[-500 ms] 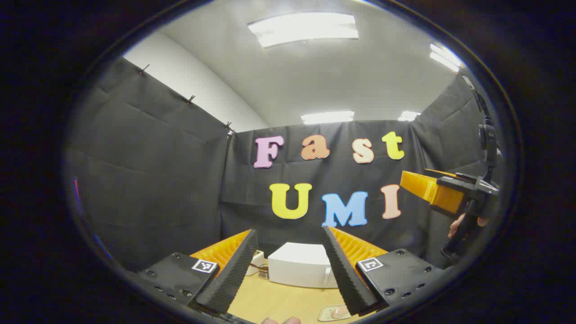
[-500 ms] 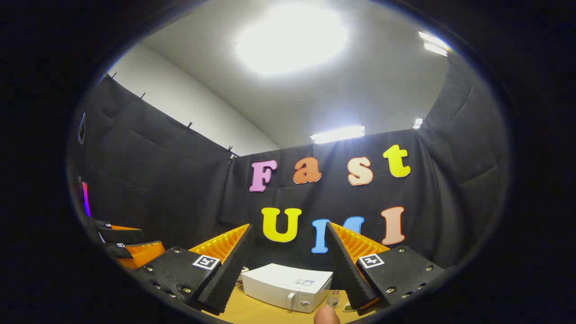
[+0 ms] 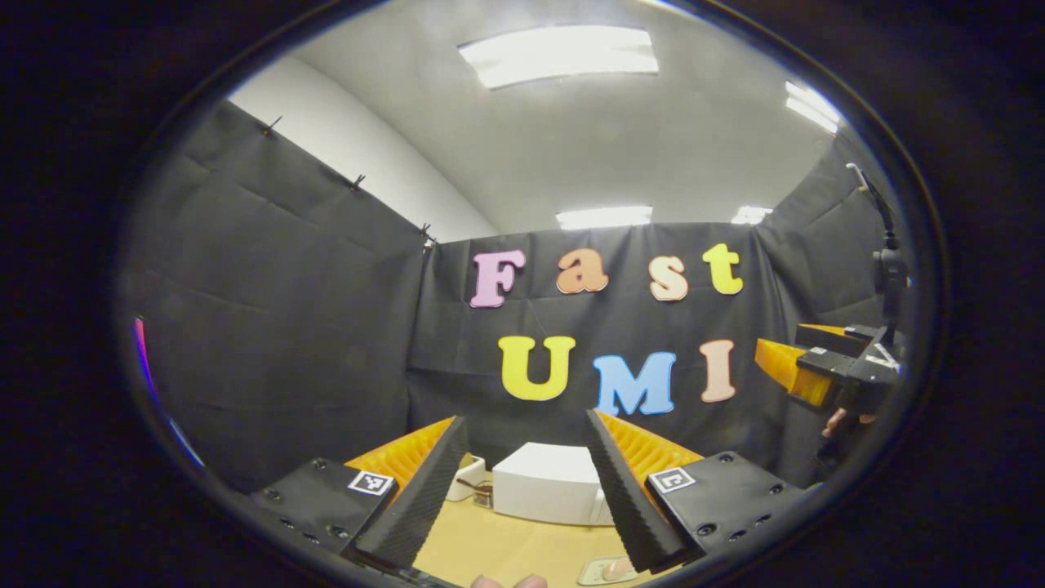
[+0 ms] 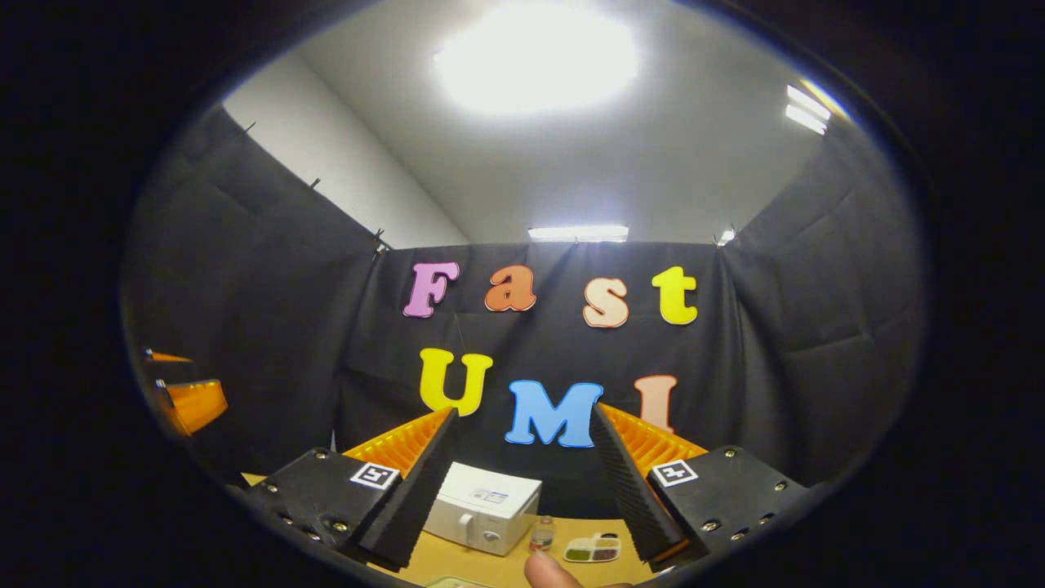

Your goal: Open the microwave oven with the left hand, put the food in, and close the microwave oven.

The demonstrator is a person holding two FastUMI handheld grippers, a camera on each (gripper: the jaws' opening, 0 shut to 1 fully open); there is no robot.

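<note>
A white microwave (image 3: 547, 494) stands on the wooden table (image 3: 506, 547) far ahead, seen between the fingers of my open left gripper (image 3: 524, 418), which holds nothing. In the right gripper view the microwave (image 4: 482, 506) shows its front with the door closed, below and left of my open, empty right gripper (image 4: 524, 410). A small food tray (image 4: 593, 549) lies on the table to the microwave's right, also seen as the tray (image 3: 608, 569) in the left gripper view. Both grippers are held high and far from the oven. The right gripper (image 3: 824, 371) appears at the right edge of the left gripper view.
A small bottle (image 4: 541, 533) stands between the microwave and the tray. A small white object (image 3: 467, 474) sits at the microwave's left side. Black cloth walls enclose the table. A fingertip (image 4: 547, 567) pokes in at the bottom edge. The left gripper (image 4: 188, 402) shows far left.
The right gripper view has swung to the right, so the microwave now sits further left in it. In the left gripper view the right gripper has drifted right and lower. Both stay open.
</note>
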